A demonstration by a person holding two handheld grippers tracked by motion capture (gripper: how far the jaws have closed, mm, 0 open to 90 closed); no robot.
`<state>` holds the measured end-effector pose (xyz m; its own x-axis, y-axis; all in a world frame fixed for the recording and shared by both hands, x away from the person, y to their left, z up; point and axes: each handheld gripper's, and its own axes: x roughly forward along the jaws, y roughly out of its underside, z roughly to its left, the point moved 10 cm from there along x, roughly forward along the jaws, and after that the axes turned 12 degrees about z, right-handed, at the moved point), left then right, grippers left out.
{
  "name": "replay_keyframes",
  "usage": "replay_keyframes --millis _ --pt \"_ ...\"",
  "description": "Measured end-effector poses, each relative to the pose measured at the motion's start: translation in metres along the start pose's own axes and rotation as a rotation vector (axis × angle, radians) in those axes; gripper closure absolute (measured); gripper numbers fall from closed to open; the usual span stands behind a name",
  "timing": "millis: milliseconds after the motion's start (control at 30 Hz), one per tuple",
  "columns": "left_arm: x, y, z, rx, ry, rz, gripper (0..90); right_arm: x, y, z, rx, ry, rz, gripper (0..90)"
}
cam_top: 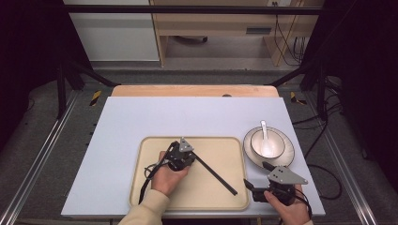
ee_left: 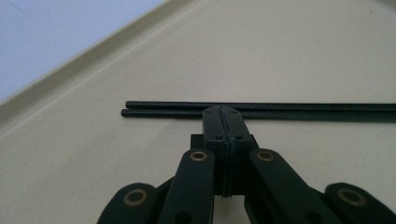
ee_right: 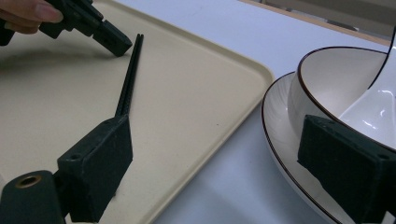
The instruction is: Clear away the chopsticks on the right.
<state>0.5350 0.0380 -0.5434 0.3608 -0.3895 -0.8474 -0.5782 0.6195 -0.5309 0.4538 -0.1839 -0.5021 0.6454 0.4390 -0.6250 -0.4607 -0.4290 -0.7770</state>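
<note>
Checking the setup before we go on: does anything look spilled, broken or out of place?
Nothing stands out. The chopsticks lie together on the tray; the spoon sits in the bowl on its plate.

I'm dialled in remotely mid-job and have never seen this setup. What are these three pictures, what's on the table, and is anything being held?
There is no robot arm here. A person holds a hand-operated pair of tongs in each hand. The high view looks down from above the person's side: the left tongs are over the beige tray, the right tongs at the table's right front edge. The other two pictures come from cameras riding on each tool, looking along its black jaws.

On the tray lies a pair of black chopsticks. Right of the tray a plate carries a bowl with a white spoon in it.

The left tongs are shut, with their tip right at the chopsticks; I cannot tell whether they grip them. The right tongs are open, holding nothing, beside the plate.
</note>
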Motion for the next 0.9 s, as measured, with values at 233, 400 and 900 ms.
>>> replay_keyframes --millis 233,400,900 --pt "0.007 -0.011 -0.002 0.019 0.005 -0.005 89.9 0.004 -0.003 -0.003 0.014 -0.014 -0.004 10.6" --pt "0.014 -0.021 -0.006 0.046 0.011 -0.007 89.8 0.006 -0.001 -0.004 0.017 -0.019 0.003 11.2" --pt "0.031 -0.047 -0.023 0.115 0.059 -0.029 89.9 0.008 0.003 -0.011 0.033 0.01 0.015 13.3"
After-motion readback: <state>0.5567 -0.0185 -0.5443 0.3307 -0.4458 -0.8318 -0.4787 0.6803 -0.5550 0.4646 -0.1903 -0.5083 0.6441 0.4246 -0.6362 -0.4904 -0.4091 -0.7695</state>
